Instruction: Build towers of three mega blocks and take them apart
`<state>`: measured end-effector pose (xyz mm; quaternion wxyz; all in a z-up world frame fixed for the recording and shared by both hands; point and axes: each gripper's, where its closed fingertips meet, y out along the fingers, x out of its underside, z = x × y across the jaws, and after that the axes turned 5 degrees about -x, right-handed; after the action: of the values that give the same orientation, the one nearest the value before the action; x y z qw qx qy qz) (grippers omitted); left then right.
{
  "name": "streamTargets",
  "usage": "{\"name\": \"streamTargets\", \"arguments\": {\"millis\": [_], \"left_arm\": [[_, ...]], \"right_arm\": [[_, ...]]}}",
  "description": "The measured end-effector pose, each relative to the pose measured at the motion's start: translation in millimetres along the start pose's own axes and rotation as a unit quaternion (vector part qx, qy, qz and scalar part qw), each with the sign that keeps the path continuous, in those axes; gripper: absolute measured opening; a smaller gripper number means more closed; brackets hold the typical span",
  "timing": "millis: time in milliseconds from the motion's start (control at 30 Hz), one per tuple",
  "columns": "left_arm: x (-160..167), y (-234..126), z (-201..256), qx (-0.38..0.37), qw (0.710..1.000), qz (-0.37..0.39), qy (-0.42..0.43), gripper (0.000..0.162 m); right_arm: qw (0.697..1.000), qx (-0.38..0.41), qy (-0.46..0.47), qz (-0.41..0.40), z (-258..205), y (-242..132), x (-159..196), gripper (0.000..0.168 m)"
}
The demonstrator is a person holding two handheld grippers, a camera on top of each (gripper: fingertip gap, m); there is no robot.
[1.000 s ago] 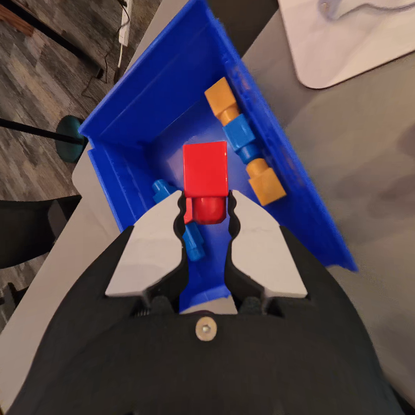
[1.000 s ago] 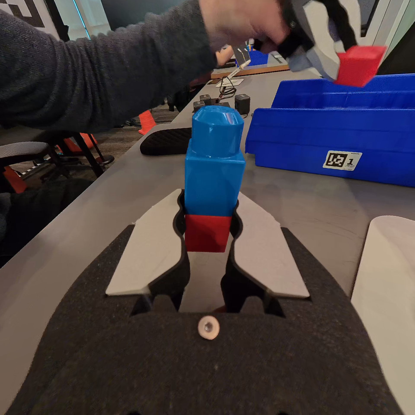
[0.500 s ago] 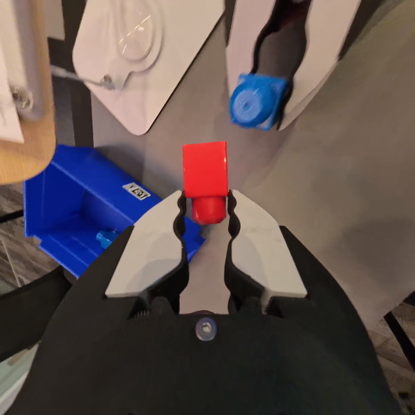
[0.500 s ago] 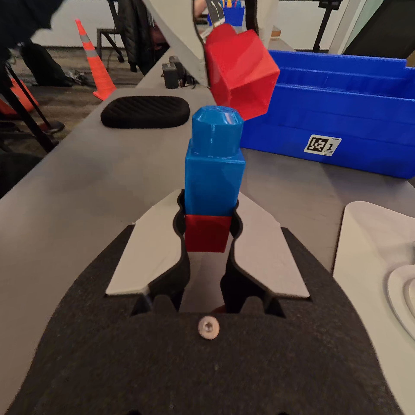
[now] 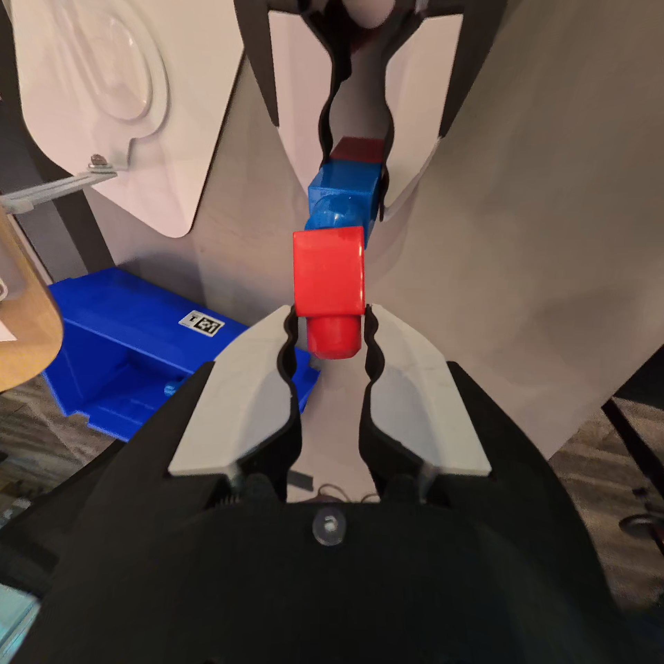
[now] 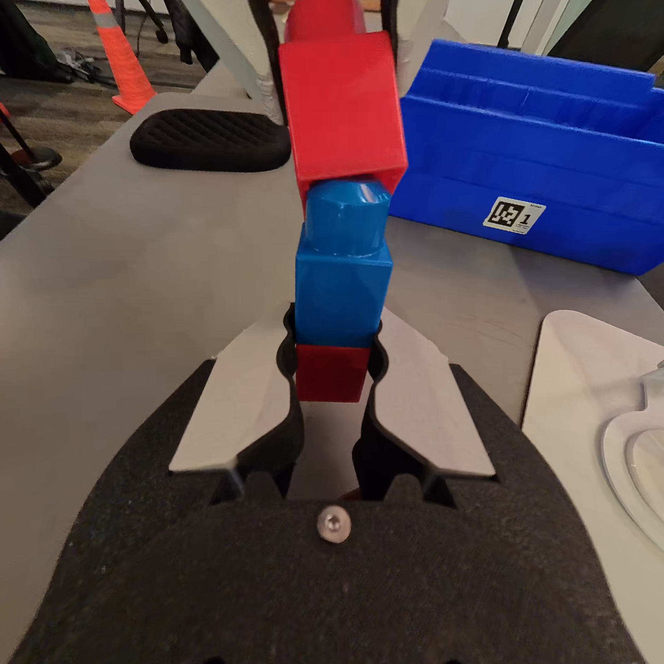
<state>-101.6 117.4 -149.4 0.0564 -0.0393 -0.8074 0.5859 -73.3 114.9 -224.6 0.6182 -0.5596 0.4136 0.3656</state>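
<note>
My left gripper (image 5: 328, 316) is shut on a red block (image 5: 327, 273), held at its stud end with the hollow base pointing forward. In the right wrist view this red block (image 6: 341, 107) sits tilted over the stud of a blue block (image 6: 341, 287), partly covering it. My right gripper (image 6: 332, 345) is shut on a two-block stack: the blue block on a darker red block (image 6: 330, 372). The stack also shows in the left wrist view, blue block (image 5: 345, 190) and red block (image 5: 357, 154) between the right gripper's fingers (image 5: 409, 169).
A blue bin (image 6: 539, 151) with a white tag stands on the grey table at the right; it also shows in the left wrist view (image 5: 118, 345) with a small blue block (image 5: 172, 388) inside. A black pad (image 6: 208, 140) lies at the left. A white tray (image 6: 593, 395) lies at the right. There is about 8 cm between the tips of the two grippers.
My left gripper has carried the red block from over the bin to the top of the blue block in my right gripper. The right gripper kept its hold on the stack.
</note>
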Motion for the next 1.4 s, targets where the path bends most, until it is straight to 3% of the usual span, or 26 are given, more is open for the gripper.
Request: {"name": "streamTargets", "arguments": {"millis": [33,433,733,1100,1400], "left_arm": [[1.2,2.8,-1.2,-0.005,1.000,-0.014,0.006,0.035],[-15.5,4.5,5.4,0.046,0.999,-0.009,0.017,0.034],[-20.4,8.0,10.6,0.080,0.994,-0.008,0.078,0.033],[-27.7,4.9,9.0,0.141,0.983,0.112,0.042,0.033],[-30.8,7.5,10.7,0.141,0.980,0.142,0.019,0.033]], "right_arm": [[1.000,0.002,-0.001,-0.006,0.5,0.5,1.6,0.036],[0.998,0.023,-0.019,-0.047,3.7,3.6,12.6,0.036],[0.997,0.014,-0.043,-0.059,-2.5,6.0,15.1,0.036],[0.999,0.004,-0.044,-0.027,-5.0,0.6,7.4,0.036],[0.998,0.001,-0.048,-0.032,-6.5,0.8,8.9,0.035]]}}
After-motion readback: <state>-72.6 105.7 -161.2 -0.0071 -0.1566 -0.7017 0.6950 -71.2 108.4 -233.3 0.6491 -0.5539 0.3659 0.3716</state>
